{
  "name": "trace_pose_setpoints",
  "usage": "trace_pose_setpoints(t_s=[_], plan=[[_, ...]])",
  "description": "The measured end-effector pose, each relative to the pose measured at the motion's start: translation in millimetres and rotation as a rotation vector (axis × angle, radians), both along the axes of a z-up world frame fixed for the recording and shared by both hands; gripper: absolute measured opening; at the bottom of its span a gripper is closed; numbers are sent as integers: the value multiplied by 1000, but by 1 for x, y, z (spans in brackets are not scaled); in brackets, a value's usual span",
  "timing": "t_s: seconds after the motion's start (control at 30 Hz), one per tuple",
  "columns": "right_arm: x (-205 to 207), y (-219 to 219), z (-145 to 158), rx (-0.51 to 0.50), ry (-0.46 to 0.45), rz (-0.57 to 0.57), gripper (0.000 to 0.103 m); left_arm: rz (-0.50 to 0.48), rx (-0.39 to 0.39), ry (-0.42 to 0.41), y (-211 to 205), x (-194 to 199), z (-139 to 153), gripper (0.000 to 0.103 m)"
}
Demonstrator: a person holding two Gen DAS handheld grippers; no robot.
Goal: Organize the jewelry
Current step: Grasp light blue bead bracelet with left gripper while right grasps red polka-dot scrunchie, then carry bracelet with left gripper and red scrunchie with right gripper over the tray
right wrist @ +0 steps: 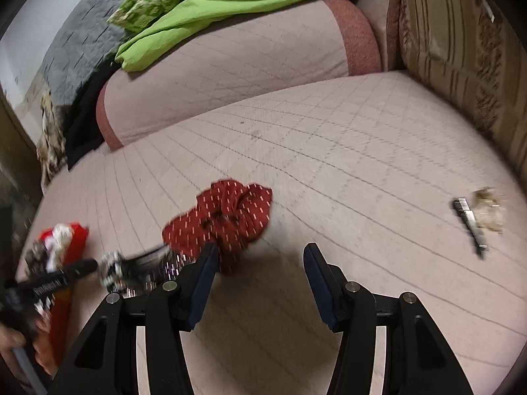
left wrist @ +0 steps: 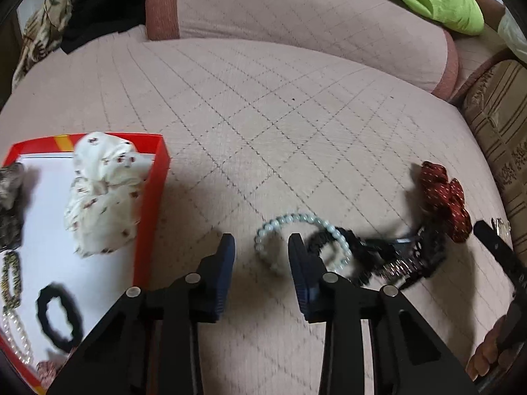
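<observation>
My left gripper (left wrist: 262, 247) is open and points down at the quilted pink cushion (left wrist: 263, 115). A pale bead bracelet (left wrist: 280, 222) lies partly between its fingers, and the pads are not pressing on it. The bracelet overlaps a black lacy band (left wrist: 355, 253) and a sparkly piece (left wrist: 402, 266). At the left stands a red box (left wrist: 158, 177) holding a white floral scrunchie (left wrist: 102, 194), a black scrunchie (left wrist: 57, 316) and a pearl string (left wrist: 16, 339). My right gripper (right wrist: 262, 250) is open and empty. A red dotted scrunchie (right wrist: 227, 217) lies just past its left finger.
A metal hair clip (right wrist: 471, 223) with a beige ornament (right wrist: 490, 210) lies at the right. A pink bolster (right wrist: 230, 65) with a green cloth (right wrist: 230, 0) on it runs along the back. A striped patterned cushion (right wrist: 461, 49) closes the right side. A person's hand (left wrist: 490, 349) shows at the lower right.
</observation>
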State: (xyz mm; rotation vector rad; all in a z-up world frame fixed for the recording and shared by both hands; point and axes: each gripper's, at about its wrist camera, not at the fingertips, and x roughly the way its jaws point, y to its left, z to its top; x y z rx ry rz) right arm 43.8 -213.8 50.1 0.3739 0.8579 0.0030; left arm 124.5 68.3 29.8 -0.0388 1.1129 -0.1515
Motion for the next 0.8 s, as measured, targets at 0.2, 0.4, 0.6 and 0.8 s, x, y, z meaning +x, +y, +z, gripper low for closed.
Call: trace_pose_setpoints(t_s=[0.2,0.4,0.6,0.8], plan=[[29,0,-17,27,4,-9,59,-31,55,-38,-11,6,-12,32],[35,8,-21,47,12,46,10,-77,112,-59,-30,-1,-12,5],[11,-1,7,31,-56,-6,8,-90,31,-67,-22,-24,17,5],[-33,3,46,-54,-149,-46,8,-91,-12,-118,-7,-72,56,5]])
